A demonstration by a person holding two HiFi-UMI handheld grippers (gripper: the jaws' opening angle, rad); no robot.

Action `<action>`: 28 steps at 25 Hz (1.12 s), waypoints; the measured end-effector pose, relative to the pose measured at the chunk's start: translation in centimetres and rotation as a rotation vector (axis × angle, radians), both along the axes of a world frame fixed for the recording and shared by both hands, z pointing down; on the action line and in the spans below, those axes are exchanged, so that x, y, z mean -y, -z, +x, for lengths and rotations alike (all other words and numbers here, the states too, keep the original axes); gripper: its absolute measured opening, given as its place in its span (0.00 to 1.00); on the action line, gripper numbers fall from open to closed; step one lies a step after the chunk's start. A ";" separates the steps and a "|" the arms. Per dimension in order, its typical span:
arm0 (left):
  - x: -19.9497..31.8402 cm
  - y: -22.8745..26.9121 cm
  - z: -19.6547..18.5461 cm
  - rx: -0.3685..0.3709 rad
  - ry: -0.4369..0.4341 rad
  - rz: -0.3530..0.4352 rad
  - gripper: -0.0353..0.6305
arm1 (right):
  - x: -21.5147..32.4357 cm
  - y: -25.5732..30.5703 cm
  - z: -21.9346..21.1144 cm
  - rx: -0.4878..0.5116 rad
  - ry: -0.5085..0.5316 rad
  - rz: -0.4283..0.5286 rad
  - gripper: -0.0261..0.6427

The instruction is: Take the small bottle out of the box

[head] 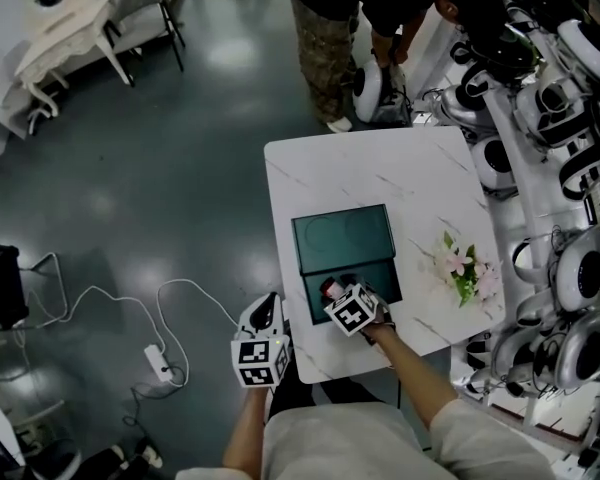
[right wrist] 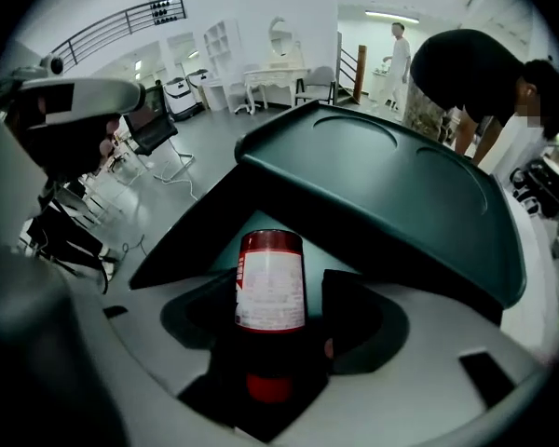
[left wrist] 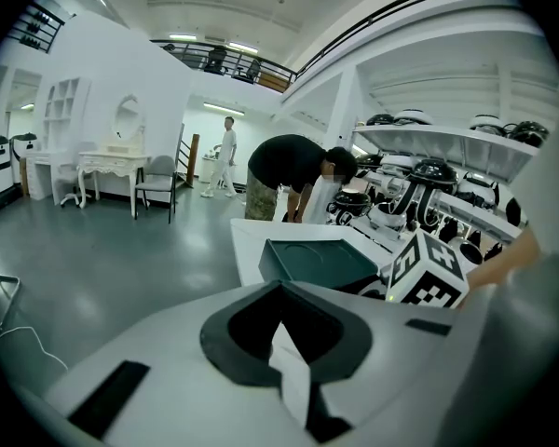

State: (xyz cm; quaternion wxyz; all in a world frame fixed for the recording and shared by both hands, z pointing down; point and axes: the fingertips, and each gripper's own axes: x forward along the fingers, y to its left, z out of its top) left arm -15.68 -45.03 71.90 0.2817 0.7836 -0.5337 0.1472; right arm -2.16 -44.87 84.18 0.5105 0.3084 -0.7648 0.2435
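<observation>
Standing upright in the one dark green rectangular box [head: 345,240] on the white marbled worktop [head: 400,173], one small cylindrical bottle [right wrist: 270,282], red-capped and white-labelled, sits between the right gripper's [right wrist: 281,305] parted, unclamped jaws; the left gripper's [left wrist: 279,291] jaws are together, near left
</observation>
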 end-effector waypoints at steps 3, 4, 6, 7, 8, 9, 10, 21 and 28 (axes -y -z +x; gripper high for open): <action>0.0 0.0 0.0 0.002 0.002 0.000 0.08 | -0.1 -0.2 0.0 -0.032 0.021 0.012 0.47; -0.1 0.0 0.0 0.002 0.003 -0.002 0.08 | -0.3 -0.2 0.0 -0.035 0.022 0.011 0.47; -0.2 0.0 -0.1 0.000 0.009 -0.004 0.08 | -0.4 0.0 -0.1 -0.037 0.025 0.011 0.43; -0.2 0.0 -0.2 0.000 0.012 -0.003 0.08 | -0.3 0.1 -0.2 -0.035 0.026 0.013 0.42; -0.2 0.1 -0.3 0.001 0.013 -0.001 0.08 | -0.2 0.2 -0.3 -0.033 0.028 0.017 0.39; -0.2 0.2 -0.4 0.003 0.014 0.001 0.08 | -0.1 0.2 -0.4 -0.030 0.030 0.023 0.39; -0.2 0.3 -0.4 0.004 0.015 0.003 0.08 | -0.1 0.2 -0.4 -0.028 0.032 0.026 0.39; -0.7 1.6 -0.2 0.018 0.009 0.024 0.08 | 0.2 2.9 1.0 0.067 -0.038 0.127 0.39; -1.2 2.4 0.7 0.027 -0.011 0.038 0.08 | 0.5 6.8 2.0 0.168 -0.122 0.250 0.39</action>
